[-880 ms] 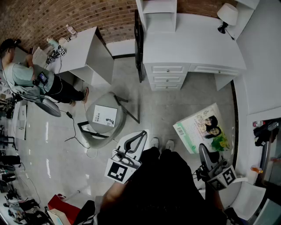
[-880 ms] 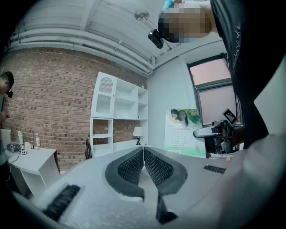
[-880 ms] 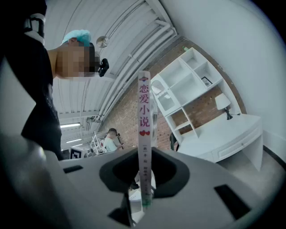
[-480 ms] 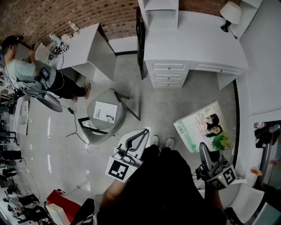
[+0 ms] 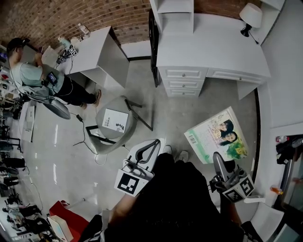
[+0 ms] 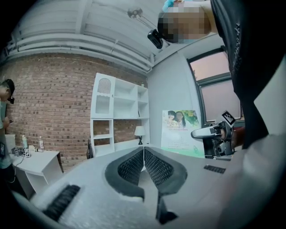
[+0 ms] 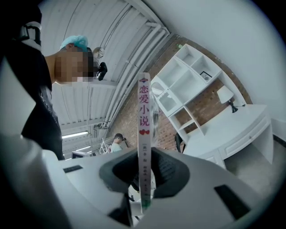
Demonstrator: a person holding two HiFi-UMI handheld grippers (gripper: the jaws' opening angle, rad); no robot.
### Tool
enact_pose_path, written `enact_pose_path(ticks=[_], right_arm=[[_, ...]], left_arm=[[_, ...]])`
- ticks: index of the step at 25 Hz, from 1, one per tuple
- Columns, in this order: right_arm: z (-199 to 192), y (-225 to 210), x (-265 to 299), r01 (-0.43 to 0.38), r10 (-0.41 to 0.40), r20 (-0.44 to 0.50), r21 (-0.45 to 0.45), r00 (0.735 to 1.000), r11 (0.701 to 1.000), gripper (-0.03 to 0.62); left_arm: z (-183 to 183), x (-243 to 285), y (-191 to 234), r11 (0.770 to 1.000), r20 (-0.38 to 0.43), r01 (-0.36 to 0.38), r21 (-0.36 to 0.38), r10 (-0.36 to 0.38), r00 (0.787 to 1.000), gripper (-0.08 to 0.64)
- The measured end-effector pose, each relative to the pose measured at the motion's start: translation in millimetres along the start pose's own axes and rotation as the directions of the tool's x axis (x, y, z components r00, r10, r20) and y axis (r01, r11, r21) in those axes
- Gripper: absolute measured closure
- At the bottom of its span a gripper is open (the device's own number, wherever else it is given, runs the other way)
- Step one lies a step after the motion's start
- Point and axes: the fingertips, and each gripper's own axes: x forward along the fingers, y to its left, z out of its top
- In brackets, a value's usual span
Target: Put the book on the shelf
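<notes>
A thin book (image 5: 215,134) with a green cover showing two people is held flat above the floor, my right gripper (image 5: 217,159) shut on its near edge. In the right gripper view its spine (image 7: 144,134) stands upright between the pads, my right gripper (image 7: 145,157) clamped on it. My left gripper (image 5: 155,142) is shut with nothing in it, its pads meeting (image 6: 144,151). The left gripper view shows the book (image 6: 180,129) off to the right. The white shelf unit (image 5: 173,9) stands against the brick wall, and its compartments (image 7: 187,85) look empty.
A white desk (image 5: 210,47) with drawers and a lamp (image 5: 250,16) adjoins the shelf. A grey chair (image 5: 106,137) with a booklet on its seat stands on the floor to the left. A person (image 5: 33,75) sits at another white table (image 5: 90,52).
The book and the right gripper have drifted slightly up and to the left in the head view. The left gripper has kept still.
</notes>
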Motion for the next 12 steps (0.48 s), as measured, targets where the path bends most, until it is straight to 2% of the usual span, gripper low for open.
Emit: enact_pose_path(ticks=[12], right_arm=[[13,-21,22,0.031,-0.031,-0.004,-0.006,1.0,1.0,0.515]], left_arm=[[2,19,26,1.0,0.032,-0.018,-0.023,0.018,0.999,0.541]])
